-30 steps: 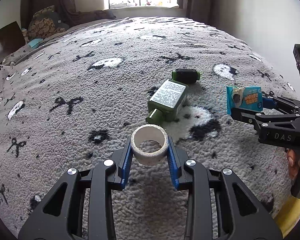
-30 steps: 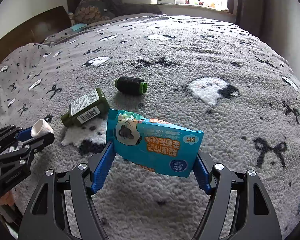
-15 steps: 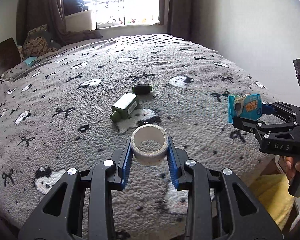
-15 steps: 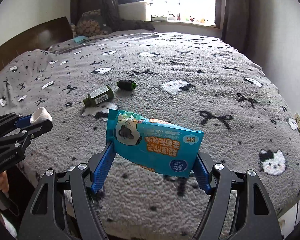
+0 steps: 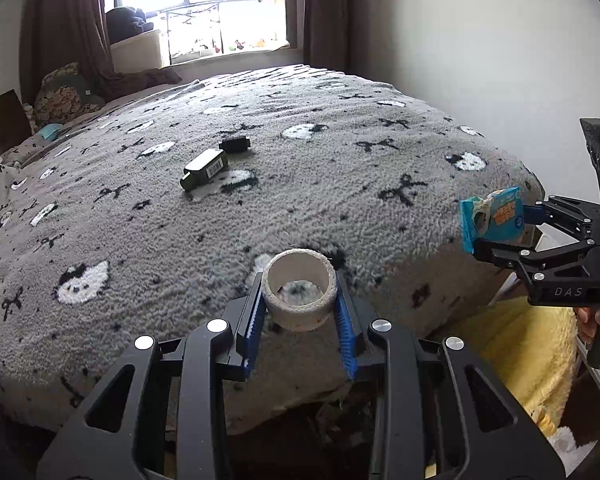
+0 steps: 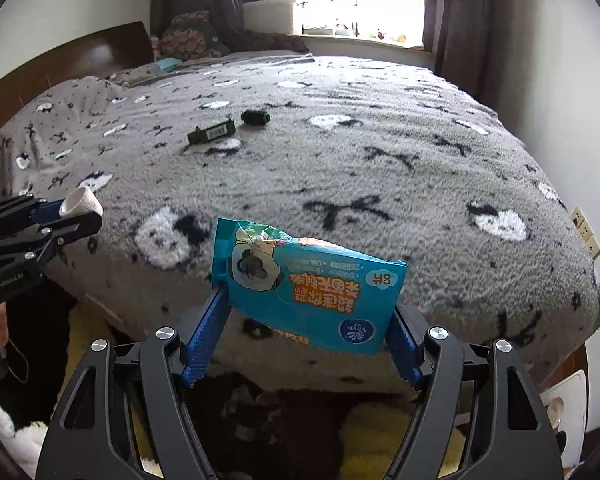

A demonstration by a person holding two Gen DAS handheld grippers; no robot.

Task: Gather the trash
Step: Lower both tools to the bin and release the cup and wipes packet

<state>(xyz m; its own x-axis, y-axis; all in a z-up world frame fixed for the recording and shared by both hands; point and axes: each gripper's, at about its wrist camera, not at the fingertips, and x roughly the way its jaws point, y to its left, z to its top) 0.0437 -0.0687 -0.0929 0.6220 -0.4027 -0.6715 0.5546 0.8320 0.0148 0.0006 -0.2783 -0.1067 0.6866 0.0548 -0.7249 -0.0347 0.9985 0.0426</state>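
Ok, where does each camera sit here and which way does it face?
Left wrist: on the left gripper, facing down across the bed; it grips a tape roll; right gripper at right.
Right wrist: on the right gripper, same direction; it grips a blue wipes pack.
Both show the green bottle and dark spool.

My right claw [image 6: 306,322]: squeezing a blue packet [image 6: 308,284]
Bed [image 6: 380,184]: green bottle [image 6: 212,132], dark spool [image 6: 255,117]
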